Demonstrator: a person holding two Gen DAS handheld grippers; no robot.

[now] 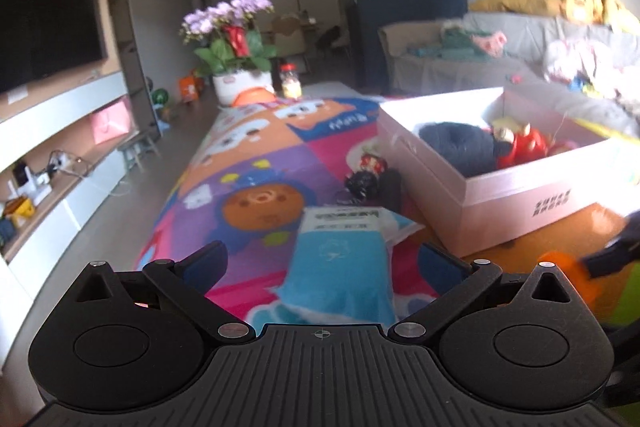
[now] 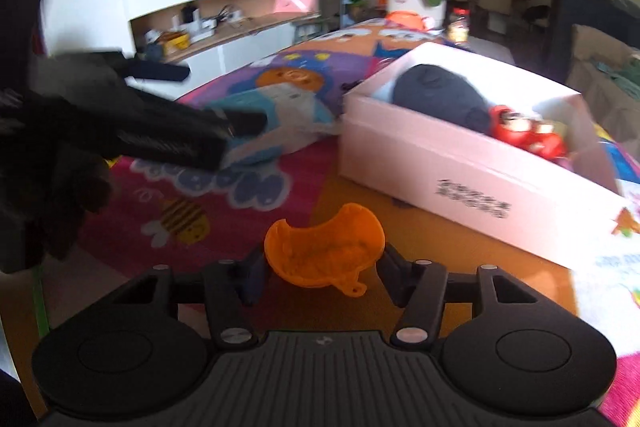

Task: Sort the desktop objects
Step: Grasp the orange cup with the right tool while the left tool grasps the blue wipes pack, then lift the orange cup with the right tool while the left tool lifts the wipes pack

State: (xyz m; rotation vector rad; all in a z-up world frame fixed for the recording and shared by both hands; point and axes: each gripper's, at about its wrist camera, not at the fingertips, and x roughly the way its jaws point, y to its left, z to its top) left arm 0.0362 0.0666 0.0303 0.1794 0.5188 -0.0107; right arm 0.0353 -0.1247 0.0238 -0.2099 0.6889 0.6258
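My left gripper point(image 1: 326, 263) is open, its fingers on either side of a blue and white tissue pack point(image 1: 340, 259) lying on the colourful mat point(image 1: 248, 163). The pack point(image 2: 276, 115) and the left gripper point(image 2: 224, 99) also show in the right wrist view. My right gripper point(image 2: 320, 271) is shut on an orange plastic scoop point(image 2: 324, 251), held above the mat near the box; the scoop point(image 1: 568, 275) shows at the right edge of the left wrist view. An open pink-white box point(image 1: 516, 187) point(image 2: 460, 163) holds a dark blue hat point(image 1: 460, 143) and a red toy point(image 1: 520, 143).
A small black and red toy point(image 1: 366, 175) lies on the mat left of the box. A flower pot point(image 1: 236, 83) and a jar point(image 1: 291, 81) stand at the far end. A TV wall with shelves is at left, a sofa point(image 1: 500, 43) at right.
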